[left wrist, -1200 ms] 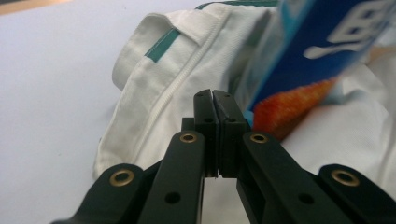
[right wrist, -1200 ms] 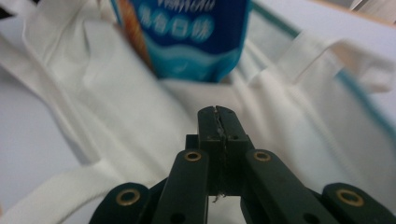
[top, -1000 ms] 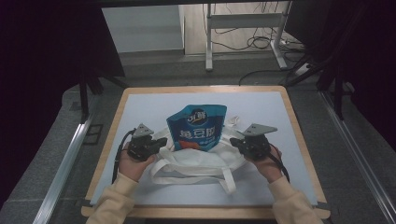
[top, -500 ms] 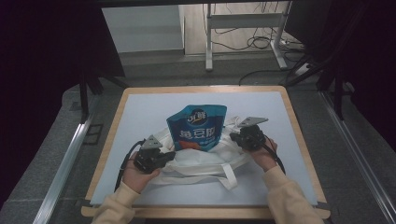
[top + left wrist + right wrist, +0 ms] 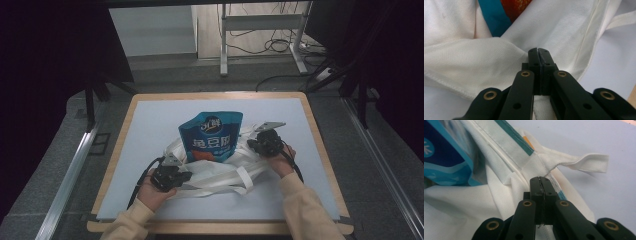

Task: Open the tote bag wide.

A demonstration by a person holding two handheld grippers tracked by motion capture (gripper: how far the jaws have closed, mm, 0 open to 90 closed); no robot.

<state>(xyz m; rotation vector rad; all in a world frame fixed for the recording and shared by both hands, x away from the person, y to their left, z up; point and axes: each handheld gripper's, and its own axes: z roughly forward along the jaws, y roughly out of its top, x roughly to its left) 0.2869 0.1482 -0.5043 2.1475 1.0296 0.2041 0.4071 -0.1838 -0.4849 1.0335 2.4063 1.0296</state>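
at centre frame on the bench (image 5: 150,120), a blue pouch (image 5: 212,136) stands half inside a white cloth bag (image 5: 220,170). left claw (image 5: 184,175), lower left, and right claw (image 5: 251,143), right of the pouch, each pinch the bag's rim, jaws pressed together on fabric.

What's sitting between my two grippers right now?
In the high view, the white cloth bag spans from the left gripper to the right gripper, with the blue snack pouch standing in it between them.
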